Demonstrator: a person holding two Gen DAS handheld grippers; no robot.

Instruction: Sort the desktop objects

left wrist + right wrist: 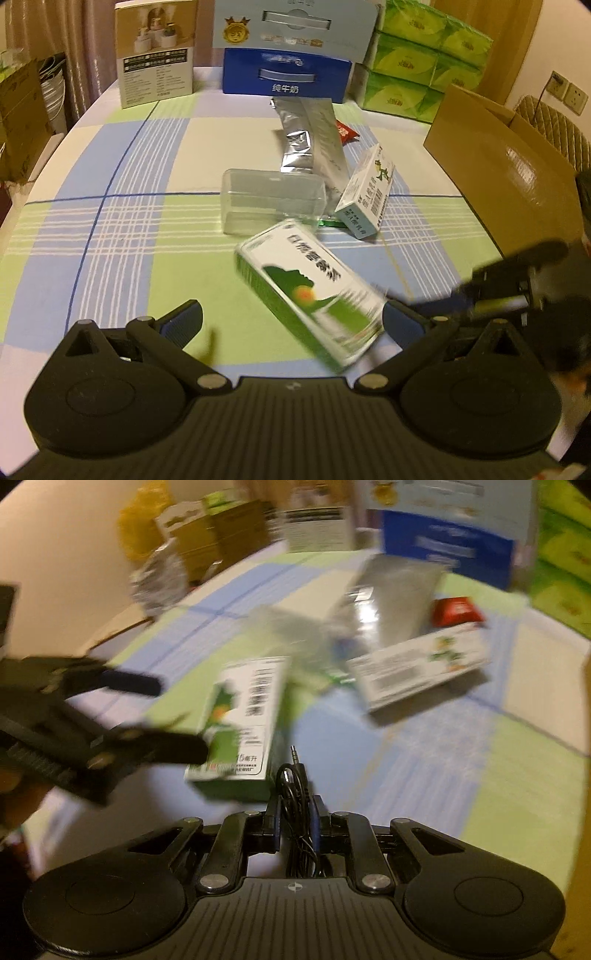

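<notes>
Nearest the right wrist camera, the right gripper (pixel 295 812) has its fingers closed on a bundled black audio cable (pixel 295 794), whose metal jack plug points up and forward just above the fingertips.

Left gripper (pixel 291 317) – fingers spread wide, with the long green-and-white carton (pixel 310 291) lying diagonally between them; its near end is just beside the right-hand finger, and contact cannot be told because of blur. In the right wrist view the same carton (pixel 240 723) lies just ahead of the cable, barcode up, with the left gripper (pixel 177 716) entering from the left.

Beyond the carton, on the blue, green and white checked surface (pixel 129 258): a clear plastic case (pixel 273 203); to its right a small white-and-teal box (pixel 365 192), tilted with one end raised; behind these a silver foil pouch (pixel 310 144) and a small red packet (pixel 345 133) partly hidden by it.

Right edge – an open brown cardboard box (pixel 498 173).

Far edge of the surface – a white-and-tan product box (pixel 155 55), a blue milk carton case (pixel 288 70) and stacked green tissue packs (pixel 417 62).
</notes>
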